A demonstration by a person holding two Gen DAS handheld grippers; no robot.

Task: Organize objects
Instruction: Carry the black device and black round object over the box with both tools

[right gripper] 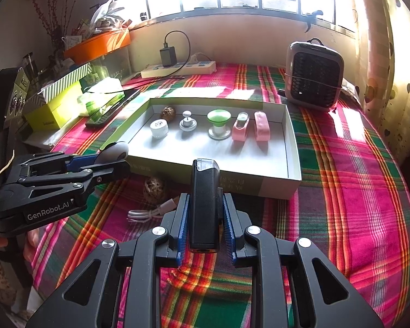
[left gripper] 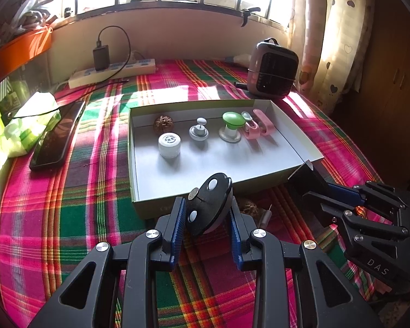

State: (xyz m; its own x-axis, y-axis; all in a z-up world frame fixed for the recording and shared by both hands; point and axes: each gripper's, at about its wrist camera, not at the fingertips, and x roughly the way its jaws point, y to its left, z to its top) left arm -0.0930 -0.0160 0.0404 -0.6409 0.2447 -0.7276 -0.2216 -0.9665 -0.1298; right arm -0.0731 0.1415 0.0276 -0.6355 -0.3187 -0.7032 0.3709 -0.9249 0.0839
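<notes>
A shallow open box (left gripper: 139,180) (right gripper: 292,164) lies on the plaid cloth. Inside stand a white jar (left gripper: 169,145) (right gripper: 159,128), a brown ball (left gripper: 163,122) (right gripper: 168,113), a small white knob (left gripper: 199,131), a green-topped stopper (left gripper: 232,125) (right gripper: 218,124) and pink clips (left gripper: 257,128) (right gripper: 261,125). My left gripper (left gripper: 207,216) (right gripper: 114,164) is shut on a black-and-grey round mouse (left gripper: 209,207) (right gripper: 113,151) just before the box's near wall. My right gripper (right gripper: 205,218) (left gripper: 309,188) is shut on a black rectangular device (right gripper: 205,205), held upright near the box's front right.
A second brown ball (right gripper: 154,190) (left gripper: 247,207) and a white cable (right gripper: 150,213) lie on the cloth before the box. A phone (left gripper: 57,136), tissue pack (left gripper: 27,125), power strip (left gripper: 112,71) and small heater (left gripper: 272,68) (right gripper: 313,79) surround the box.
</notes>
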